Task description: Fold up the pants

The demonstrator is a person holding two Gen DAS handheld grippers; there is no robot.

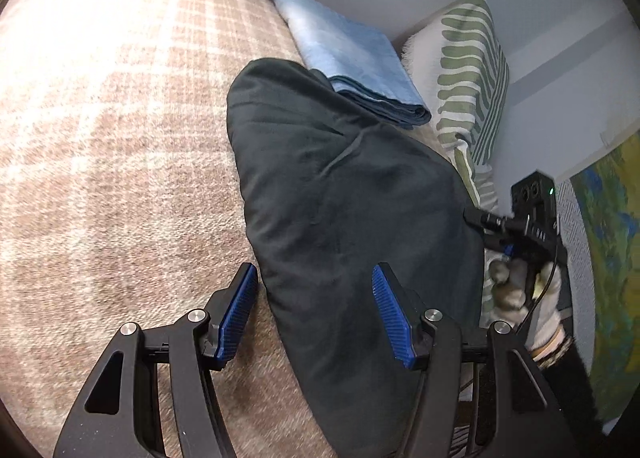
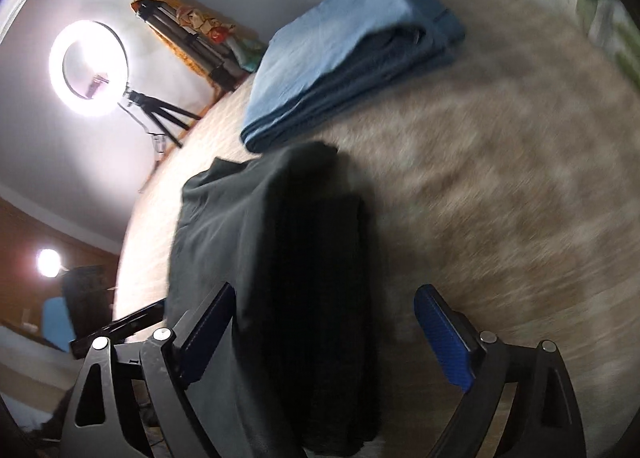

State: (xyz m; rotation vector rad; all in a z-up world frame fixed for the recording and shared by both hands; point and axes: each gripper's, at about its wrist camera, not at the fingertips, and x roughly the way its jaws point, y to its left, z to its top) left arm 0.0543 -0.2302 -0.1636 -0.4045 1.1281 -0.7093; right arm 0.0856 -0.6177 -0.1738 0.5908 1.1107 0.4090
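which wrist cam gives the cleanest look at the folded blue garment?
Left wrist: the folded blue garment is sharp, lying past the dark pants beside the striped pillow. Right wrist shows it bigger, stacked layers visible, but motion-blurred.

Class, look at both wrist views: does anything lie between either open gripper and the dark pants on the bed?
Nothing visible does. The left gripper and the right gripper are both open directly over the dark pants. The folded blue pants lie beyond them, touching the far end, not in between.
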